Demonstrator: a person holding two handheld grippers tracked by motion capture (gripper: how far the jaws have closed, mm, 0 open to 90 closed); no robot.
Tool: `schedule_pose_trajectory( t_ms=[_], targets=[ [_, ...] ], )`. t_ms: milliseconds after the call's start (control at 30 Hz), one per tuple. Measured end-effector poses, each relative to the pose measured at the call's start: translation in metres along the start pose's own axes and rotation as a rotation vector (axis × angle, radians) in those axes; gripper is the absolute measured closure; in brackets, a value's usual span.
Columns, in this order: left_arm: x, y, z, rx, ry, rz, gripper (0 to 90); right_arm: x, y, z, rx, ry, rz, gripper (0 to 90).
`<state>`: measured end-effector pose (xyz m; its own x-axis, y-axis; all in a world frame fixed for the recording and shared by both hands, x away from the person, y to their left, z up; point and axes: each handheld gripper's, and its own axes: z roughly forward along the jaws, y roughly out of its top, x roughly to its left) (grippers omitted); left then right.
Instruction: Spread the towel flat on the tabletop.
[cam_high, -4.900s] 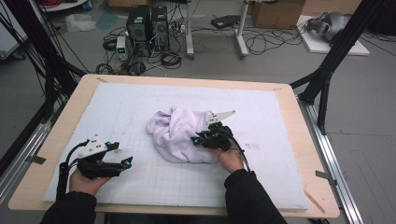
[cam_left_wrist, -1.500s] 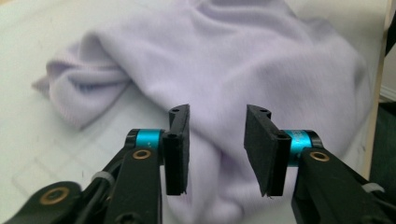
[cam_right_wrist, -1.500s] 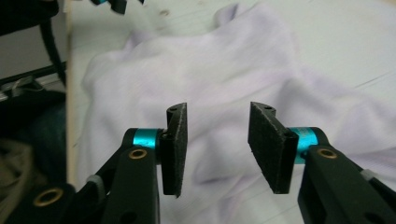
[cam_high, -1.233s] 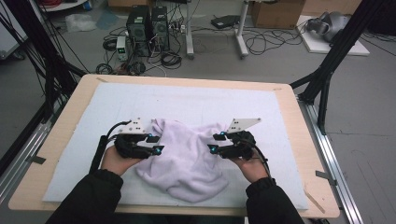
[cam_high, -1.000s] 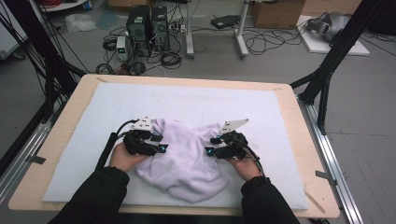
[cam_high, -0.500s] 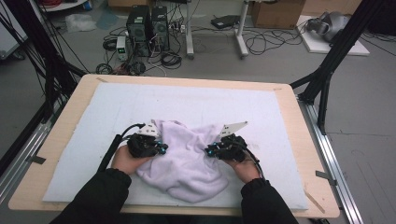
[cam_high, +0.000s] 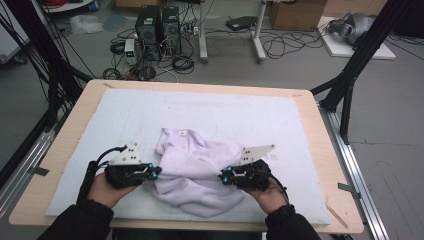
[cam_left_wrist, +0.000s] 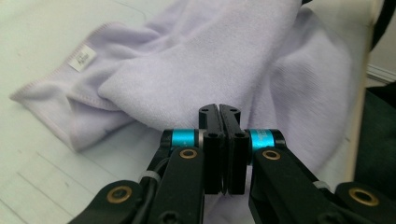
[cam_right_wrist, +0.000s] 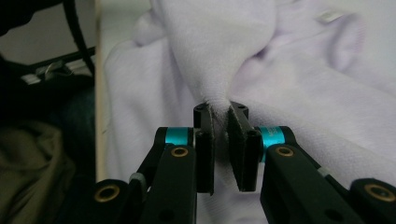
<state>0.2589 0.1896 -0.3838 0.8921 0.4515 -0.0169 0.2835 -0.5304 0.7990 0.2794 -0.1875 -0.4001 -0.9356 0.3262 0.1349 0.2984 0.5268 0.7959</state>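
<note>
A crumpled lavender cloth (cam_high: 195, 170) lies on the white mat (cam_high: 225, 110), near its front edge, with a small white label (cam_high: 183, 133) on its far side. My left gripper (cam_high: 154, 172) sits at the cloth's left edge. In the left gripper view the cloth (cam_left_wrist: 210, 60) folds down to the left gripper (cam_left_wrist: 219, 112), whose jaws are pressed together on it. My right gripper (cam_high: 225, 176) is at the cloth's right side. In the right gripper view a peak of cloth (cam_right_wrist: 303, 93) is pinched in the right gripper (cam_right_wrist: 220, 109).
The mat covers a wooden table (cam_high: 325, 150) whose bare rim shows all round. Black frame legs (cam_high: 350, 75) stand off its right corner. Computer towers (cam_high: 157, 25) and cables lie on the floor behind.
Both grippers have drawn back toward the near edge and slightly apart, the left one going left. The cloth has come with them and spread wider between them.
</note>
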Motion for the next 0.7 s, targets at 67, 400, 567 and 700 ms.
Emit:
schedule_pose_trajectory(
  t_ms=[67,400,567,700],
  targets=[
    [-0.008,-0.007,-0.002,0.008,-0.014,0.003,87.9,0.007,-0.005,0.004,0.012,0.013,-0.004,81.6],
    [0.006,0.003,-0.004,-0.026,-0.004,-0.007,68.3,0.001,0.007,-0.016,-0.036,0.007,-0.005,66.4],
    [0.03,0.02,0.009,-0.067,-0.003,-0.026,66.3,-0.025,0.01,-0.029,-0.065,-0.077,0.035,62.6],
    [0.053,0.031,0.036,-0.061,0.017,-0.068,64.6,-0.052,0.004,-0.027,-0.062,-0.125,0.106,60.9]
  ],
)
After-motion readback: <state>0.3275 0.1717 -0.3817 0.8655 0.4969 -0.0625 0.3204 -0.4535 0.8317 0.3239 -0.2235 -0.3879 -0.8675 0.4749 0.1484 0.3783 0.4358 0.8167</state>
